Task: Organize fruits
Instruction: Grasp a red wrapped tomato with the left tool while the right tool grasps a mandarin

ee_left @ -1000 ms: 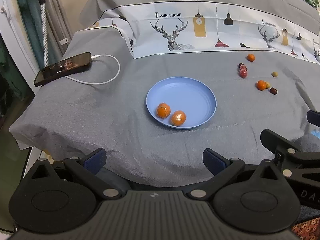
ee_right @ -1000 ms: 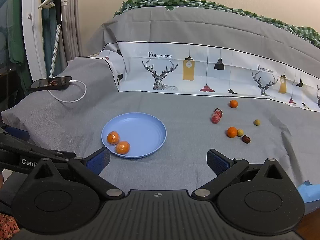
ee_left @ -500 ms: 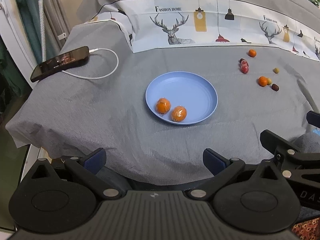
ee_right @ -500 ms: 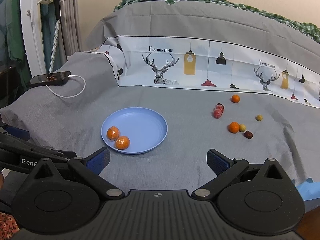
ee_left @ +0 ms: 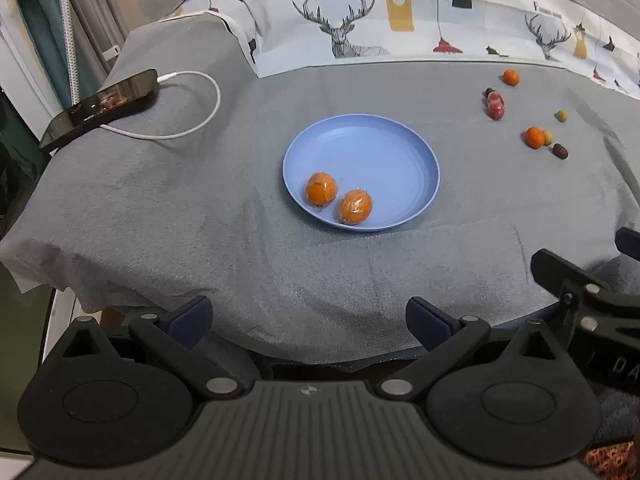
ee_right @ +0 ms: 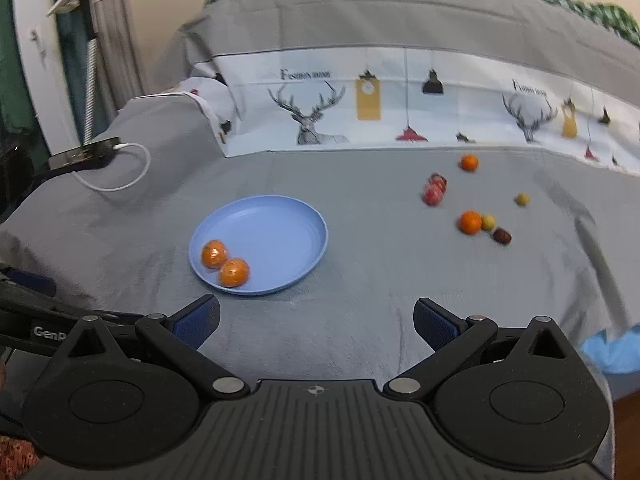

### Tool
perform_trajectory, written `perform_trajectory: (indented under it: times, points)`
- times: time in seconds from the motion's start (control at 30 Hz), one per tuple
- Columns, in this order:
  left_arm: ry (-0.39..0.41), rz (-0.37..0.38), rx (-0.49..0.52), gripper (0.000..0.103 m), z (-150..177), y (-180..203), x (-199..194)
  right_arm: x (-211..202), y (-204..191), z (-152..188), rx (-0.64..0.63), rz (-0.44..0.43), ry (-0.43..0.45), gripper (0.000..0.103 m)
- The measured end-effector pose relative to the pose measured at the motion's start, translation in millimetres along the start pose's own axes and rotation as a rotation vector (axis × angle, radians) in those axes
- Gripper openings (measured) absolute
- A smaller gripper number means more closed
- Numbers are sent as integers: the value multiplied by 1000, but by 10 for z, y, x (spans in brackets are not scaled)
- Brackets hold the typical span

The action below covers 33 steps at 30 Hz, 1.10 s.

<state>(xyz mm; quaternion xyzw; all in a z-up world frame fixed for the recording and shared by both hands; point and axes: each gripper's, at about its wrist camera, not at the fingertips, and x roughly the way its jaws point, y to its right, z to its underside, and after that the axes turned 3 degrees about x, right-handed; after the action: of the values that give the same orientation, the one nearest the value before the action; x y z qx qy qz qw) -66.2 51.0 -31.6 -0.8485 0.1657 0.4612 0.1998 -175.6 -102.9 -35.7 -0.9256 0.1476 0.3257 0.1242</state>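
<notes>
A blue plate point(ee_left: 416, 148) point(ee_right: 296, 216) lies on the grey cloth and holds two wrapped oranges point(ee_left: 321, 188) point(ee_right: 234, 272). Loose fruit lies to its right: an orange point(ee_right: 470, 222), a farther small orange point(ee_right: 469, 162), red fruits point(ee_right: 434, 190), two yellow-green ones point(ee_right: 522, 199) and a dark one point(ee_right: 502, 236). They also show in the left wrist view, among them the orange point(ee_left: 535, 137). My left gripper point(ee_left: 308, 320) is open and empty at the near edge. My right gripper point(ee_right: 316, 320) is open and empty, near the plate's front.
A black phone point(ee_left: 100, 106) on a white cable point(ee_left: 200, 120) lies at the far left. A printed deer sheet point(ee_right: 400, 108) rises behind the fruit. A blue object point(ee_right: 612, 352) sits at the near right. The cloth drops off at the left edge.
Both grippers have moved forward over the bed towards the plate and fruit. The right wrist view has swung and is blurred. Both stay open and empty.
</notes>
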Motion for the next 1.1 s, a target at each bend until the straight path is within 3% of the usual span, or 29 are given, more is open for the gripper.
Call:
perform_trajectory:
  times: [0.23,0.4,0.53,0.67,0.77,0.9,1.0,1.1]
  points:
    - [-29,0,6,103,-296,134,178,419,499,-59,163,61,-21,102]
    - [-58,12,39,103,-611,376,422,1042,842,-124,242,72,-105,102]
    - [-83,29,44,103,-872,575,660,1566,1134,-279,287,136,-98,102]
    - [-99,51,40,103,-1149,781,946,2120,1452,-468,322,218,-37,102]
    - [-68,64,65,103,-1418,984,1196,2556,1589,-531,365,226,-32,103]
    - [20,47,105,103,-1840,1286,1552,2882,1486,-589,235,372,48,102]
    - [38,42,118,103,-2141,1516,1859,2940,1580,-603,251,436,67,102]
    - [47,98,153,103,-2390,1798,2157,2924,1738,-593,305,518,72,102]
